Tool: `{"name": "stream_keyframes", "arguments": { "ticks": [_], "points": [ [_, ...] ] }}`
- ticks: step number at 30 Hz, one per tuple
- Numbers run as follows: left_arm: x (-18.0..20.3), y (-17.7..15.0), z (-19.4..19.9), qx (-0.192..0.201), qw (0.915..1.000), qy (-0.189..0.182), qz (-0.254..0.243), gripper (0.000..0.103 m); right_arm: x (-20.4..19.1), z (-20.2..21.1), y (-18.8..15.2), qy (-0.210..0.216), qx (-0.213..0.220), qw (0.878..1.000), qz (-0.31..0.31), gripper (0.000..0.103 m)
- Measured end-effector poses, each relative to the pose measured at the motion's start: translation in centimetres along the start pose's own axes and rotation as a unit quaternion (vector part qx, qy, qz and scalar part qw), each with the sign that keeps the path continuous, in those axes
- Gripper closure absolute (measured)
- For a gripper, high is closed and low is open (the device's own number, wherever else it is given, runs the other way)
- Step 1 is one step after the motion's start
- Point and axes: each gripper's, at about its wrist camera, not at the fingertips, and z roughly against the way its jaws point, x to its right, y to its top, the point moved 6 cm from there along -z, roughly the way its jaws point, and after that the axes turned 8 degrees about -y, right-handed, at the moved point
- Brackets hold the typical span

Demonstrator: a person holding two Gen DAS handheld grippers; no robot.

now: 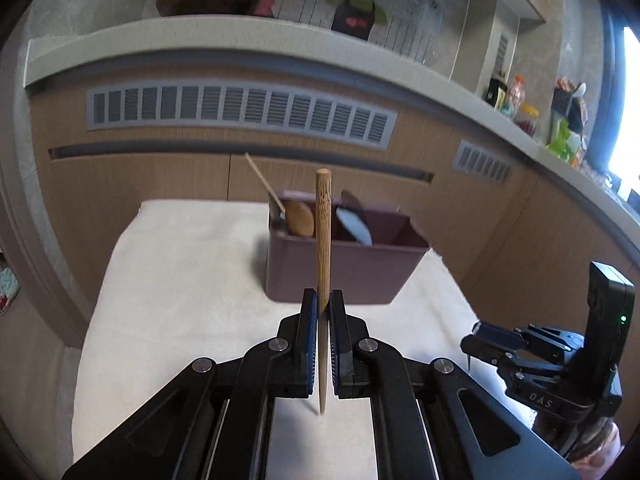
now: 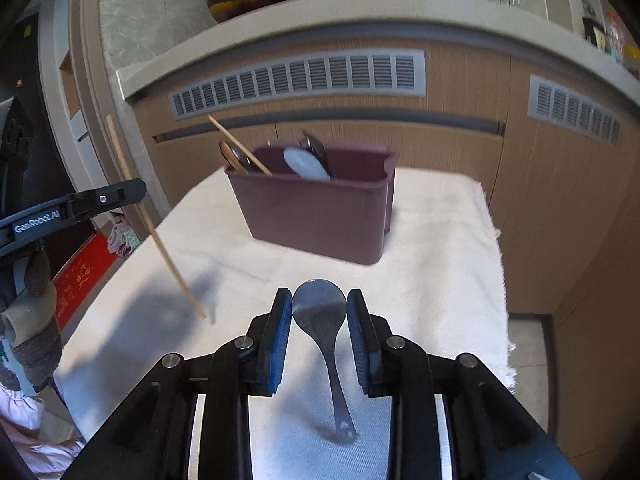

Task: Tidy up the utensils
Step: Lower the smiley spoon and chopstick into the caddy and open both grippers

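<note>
My left gripper [image 1: 323,300] is shut on a wooden chopstick [image 1: 322,240], held upright above the white cloth; it also shows in the right wrist view [image 2: 160,240]. My right gripper [image 2: 319,302] is shut on the bowl of a metal spoon [image 2: 320,312], its handle pointing back toward the camera. A maroon utensil holder [image 1: 344,272] stands ahead on the cloth, also in the right wrist view [image 2: 316,212]. It holds a wooden spoon [image 1: 301,218], another chopstick [image 1: 264,182] and a white spoon [image 2: 306,163].
The table is covered by a white cloth [image 2: 440,248]. A wooden cabinet with grey vents [image 1: 240,110] stands behind it. Its counter carries bottles and packets [image 1: 560,120] at right. The right gripper's body [image 1: 560,360] shows at the lower right of the left wrist view.
</note>
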Motion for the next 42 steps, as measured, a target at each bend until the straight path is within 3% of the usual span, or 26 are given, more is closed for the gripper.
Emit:
{"name": "stream_keyframes", "arguments": {
  "ticks": [4, 7, 10, 13, 16, 19, 23, 31, 42],
  "points": [
    [-0.1, 1.6, 0.8, 0.027, 0.9996, -0.006, -0.008, 0.097, -0.3, 2.5, 2.1, -0.009, 0.032, 0.999, 0.004, 0.077],
    [0.5, 3.7, 2.0, 0.048, 0.9986, -0.013, -0.018, 0.097, -0.4, 4.2, 5.5, -0.016, 0.060, 0.998, 0.009, 0.077],
    [1.5, 7.5, 3.6, 0.077, 0.9959, -0.023, -0.041, 0.097, -0.5, 7.0, 10.8, -0.025, 0.113, 0.993, 0.020, 0.077],
    [3.1, 13.0, 5.7, 0.134, 0.9881, -0.011, -0.075, 0.097, -0.2, 9.4, 16.7, -0.032, 0.164, 0.986, 0.024, 0.077],
    [4.3, 17.4, 6.4, 0.173, 0.9811, -0.009, -0.087, 0.097, 0.6, 10.2, 21.1, -0.032, 0.188, 0.982, 0.001, 0.077],
    [4.5, 19.8, 5.7, 0.193, 0.9766, 0.003, -0.095, 0.097, 1.4, 8.9, 23.0, -0.032, 0.194, 0.980, -0.016, 0.077],
    [3.4, 20.2, 2.1, 0.174, 0.9800, 0.009, -0.096, 0.097, 1.5, 5.5, 22.4, -0.025, 0.175, 0.984, -0.028, 0.077],
    [0.8, 16.2, -5.8, 0.092, 0.9925, 0.001, -0.081, 0.097, 1.1, -1.9, 18.9, -0.019, 0.124, 0.992, -0.017, 0.077],
    [-1.3, 11.9, -11.4, 0.029, 0.9978, -0.011, -0.058, 0.097, 1.0, -8.4, 16.0, -0.004, 0.061, 0.998, -0.027, 0.077]
  ]
}}
